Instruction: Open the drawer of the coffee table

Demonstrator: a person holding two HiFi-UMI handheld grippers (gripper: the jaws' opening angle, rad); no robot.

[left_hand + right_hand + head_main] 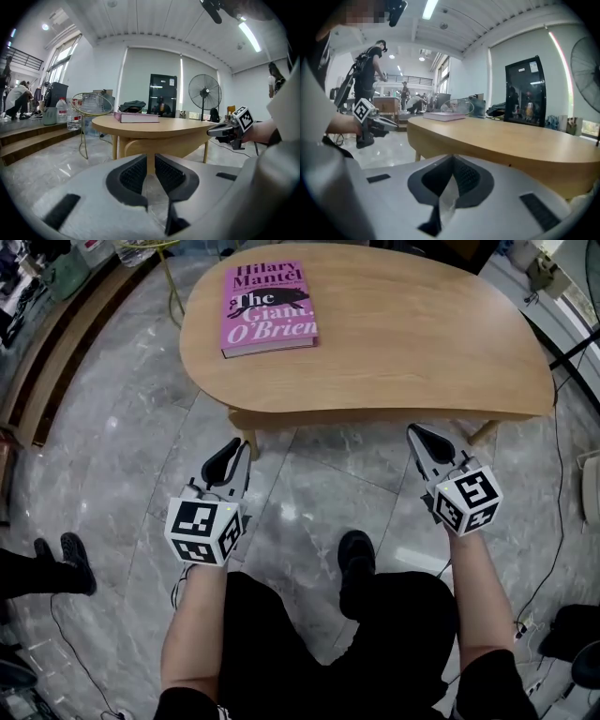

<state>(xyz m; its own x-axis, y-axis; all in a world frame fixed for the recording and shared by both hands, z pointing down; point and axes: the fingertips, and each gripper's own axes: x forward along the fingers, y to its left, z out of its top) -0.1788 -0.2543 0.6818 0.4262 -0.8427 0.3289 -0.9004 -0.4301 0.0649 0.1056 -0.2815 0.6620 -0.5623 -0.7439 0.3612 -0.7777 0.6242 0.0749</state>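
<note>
**A:** Two grippers up, both on the near side of the coffee table (pixel 394 343), neither touching it

**B:** Fingers?

**A:** left gripper (pixel 232 448): jaws a narrow slit apart, nothing between them. Only the table's lower woodwork shows through the slit. right gripper (pixel 419 435): pads pressed together at the tips, empty

**B:** Where's the drawer?

**A:** drawer (pixel 309 418) sits under the table top on the near side. From the head view only a thin curved wooden strip shows below the near edge. The left gripper view shows that front as a curved panel tucked under the top. It's pushed in. Can't make out a handle in any view

**B:** Gripper positions against the table?

**A:** Left one is off the near edge at the end where the book (pixel 269 307) lies, tips just beside the table's leg (pixel 248 442). Right one is off the near edge further along towards the other end, tips close under the rim. Both point at the table, tilted slightly down

**B:** Anything on the table?

**A:** Just the pink book, flat on the top, well in from the near edge. Grey marble floor (pixel 309 484) between the table and the person's shoe (pixel 356 563). Standing fan (pixel 205 91) is well behind the table
</note>
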